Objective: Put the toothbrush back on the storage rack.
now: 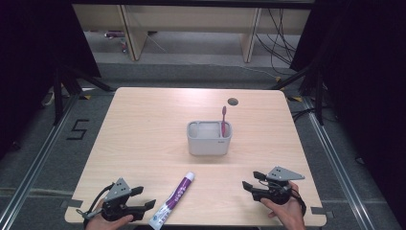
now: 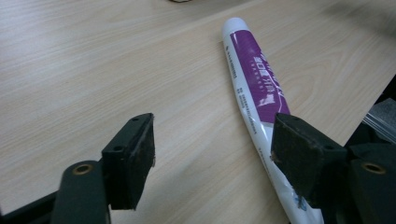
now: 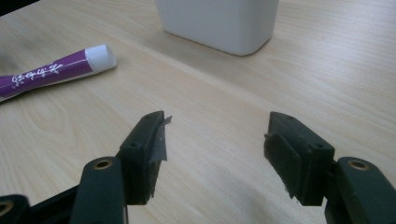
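Purple-and-white toothpaste tube [image 2: 254,79] lies just beside the spread left claw [image 2: 212,149], passing under one jaw, ungripped.

- Bare table [image 1: 143,124] lies open left of the grey holder [image 1: 209,139].
- The toothpaste tube [image 1: 173,199] lies between both grippers, blocking the near edge's middle.

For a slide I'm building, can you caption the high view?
Two hand-held grippers, left and right, flank a purple toothpaste tube before a grey holder containing a toothbrush.
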`<action>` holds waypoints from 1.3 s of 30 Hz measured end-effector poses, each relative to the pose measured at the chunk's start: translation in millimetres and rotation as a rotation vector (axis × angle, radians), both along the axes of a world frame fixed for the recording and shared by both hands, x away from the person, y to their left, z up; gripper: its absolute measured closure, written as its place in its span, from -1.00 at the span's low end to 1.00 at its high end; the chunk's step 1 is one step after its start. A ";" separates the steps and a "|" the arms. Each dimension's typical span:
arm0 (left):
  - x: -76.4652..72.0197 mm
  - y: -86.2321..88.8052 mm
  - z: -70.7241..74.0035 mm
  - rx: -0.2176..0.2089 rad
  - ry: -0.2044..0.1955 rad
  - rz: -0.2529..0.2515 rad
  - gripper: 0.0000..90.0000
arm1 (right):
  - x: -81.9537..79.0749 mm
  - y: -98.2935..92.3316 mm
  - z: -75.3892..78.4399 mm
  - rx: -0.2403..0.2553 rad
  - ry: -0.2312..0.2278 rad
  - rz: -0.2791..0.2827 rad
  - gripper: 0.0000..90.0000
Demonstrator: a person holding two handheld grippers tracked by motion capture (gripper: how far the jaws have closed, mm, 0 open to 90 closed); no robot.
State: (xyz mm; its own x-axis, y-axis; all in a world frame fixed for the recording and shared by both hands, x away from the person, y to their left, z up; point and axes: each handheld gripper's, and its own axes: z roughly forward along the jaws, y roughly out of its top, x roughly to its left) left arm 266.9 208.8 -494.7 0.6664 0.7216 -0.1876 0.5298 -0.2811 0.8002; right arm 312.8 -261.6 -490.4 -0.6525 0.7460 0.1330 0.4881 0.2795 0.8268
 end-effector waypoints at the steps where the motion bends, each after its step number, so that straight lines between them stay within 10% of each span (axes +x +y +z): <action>1: -0.8 -1.3 0.3 -0.007 0.003 0.004 -0.27 | -1.7 1.2 -0.4 0.019 0.025 -0.006 -0.14; 20: -20.9 -17.2 10.1 -0.007 -0.081 -0.126 0.97 | -4.3 5.8 -1.6 0.002 0.044 -0.006 -0.14; 39: -35.3 -47.5 3.0 0.037 -0.039 -0.257 0.99 | -3.1 4.6 -0.4 -0.014 0.015 0.015 -0.13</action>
